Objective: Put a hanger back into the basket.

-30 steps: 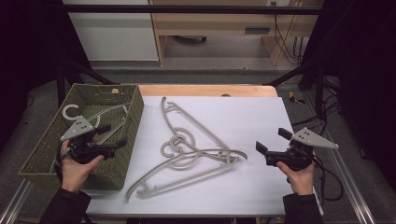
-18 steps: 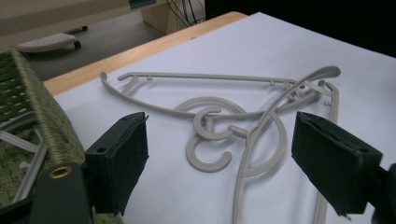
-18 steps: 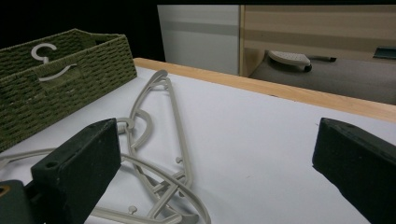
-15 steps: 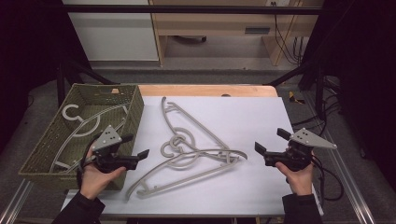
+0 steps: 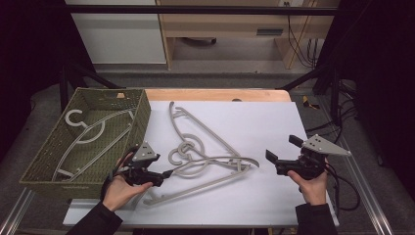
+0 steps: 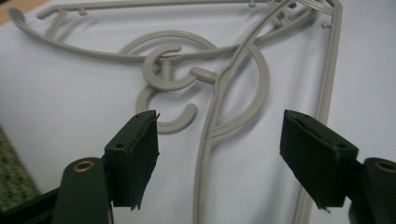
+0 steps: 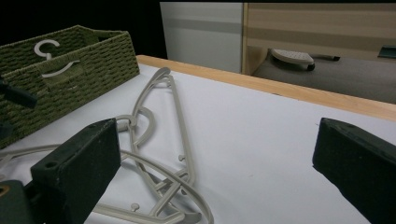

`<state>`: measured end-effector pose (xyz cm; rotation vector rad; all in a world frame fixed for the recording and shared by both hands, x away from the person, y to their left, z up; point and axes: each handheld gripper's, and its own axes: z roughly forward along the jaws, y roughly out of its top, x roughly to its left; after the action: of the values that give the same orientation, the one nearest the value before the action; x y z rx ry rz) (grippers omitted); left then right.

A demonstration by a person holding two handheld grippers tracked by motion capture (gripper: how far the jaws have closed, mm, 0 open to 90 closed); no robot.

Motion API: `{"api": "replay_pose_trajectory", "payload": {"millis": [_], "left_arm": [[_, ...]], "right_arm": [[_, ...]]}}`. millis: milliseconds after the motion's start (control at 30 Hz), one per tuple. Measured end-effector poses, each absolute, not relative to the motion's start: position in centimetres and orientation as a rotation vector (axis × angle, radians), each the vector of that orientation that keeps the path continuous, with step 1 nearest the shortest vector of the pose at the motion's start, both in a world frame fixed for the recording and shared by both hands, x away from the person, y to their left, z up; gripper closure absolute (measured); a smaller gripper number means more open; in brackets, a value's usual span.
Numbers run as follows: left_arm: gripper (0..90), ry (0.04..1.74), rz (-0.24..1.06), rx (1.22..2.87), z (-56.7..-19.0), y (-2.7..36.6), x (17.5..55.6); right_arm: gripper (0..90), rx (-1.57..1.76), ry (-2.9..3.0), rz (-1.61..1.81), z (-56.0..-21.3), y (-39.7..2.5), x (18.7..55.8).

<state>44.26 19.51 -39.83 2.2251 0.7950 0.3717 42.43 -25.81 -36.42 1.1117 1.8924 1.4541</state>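
Now, high view: left hand-held gripper (image 5: 169, 173) has come out of the woven basket (image 5: 141, 117), where it hovered a second ago, and sits at about 7 o'clock on the table (image 5: 254, 122), jaws spread and empty, nose almost touching the lower arm of the tangled hangers (image 5: 208, 156). One hanger in the basket (image 5: 90, 134) lies flat on its floor, so that drop looks done; two more lie crossed at table centre, hooks interlocked. Right hand-held gripper (image 5: 280, 155) waits at 4 o'clock, released, well apart from the pile, unmoved since the earlier frames. Left gripper view: both pads wide apart with the hanger hooks (image 6: 173, 77) just ahead at 12 o'clock, one thin arm running down between the jaws; nothing gripped. Right gripper view: jaws open on bare table, hangers (image 7: 159, 140) off toward 10 o'clock, basket (image 7: 84, 65) beyond them with the stowed hanger's hook peeking above the rim. Judgement: the left side is lining up the next pick; the linked hooks may drag the second hanger along.
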Motion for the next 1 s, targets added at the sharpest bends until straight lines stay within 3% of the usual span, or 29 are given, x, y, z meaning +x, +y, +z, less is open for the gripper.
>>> {"api": "replay_pose_trajectory", "payload": {"millis": [500,1000], "left_arm": [[39.2,0.881,0.325,2.374,-44.7,17.4,46.4],[67.6,0.902,0.301,2.417,-46.1,17.7,47.6]], "right_arm": [[1.2,1.112,1.897,1.454,-36.5,-25.7,42.5],[1.1,1.112,1.906,1.453,-36.6,-25.6,42.5]]}}
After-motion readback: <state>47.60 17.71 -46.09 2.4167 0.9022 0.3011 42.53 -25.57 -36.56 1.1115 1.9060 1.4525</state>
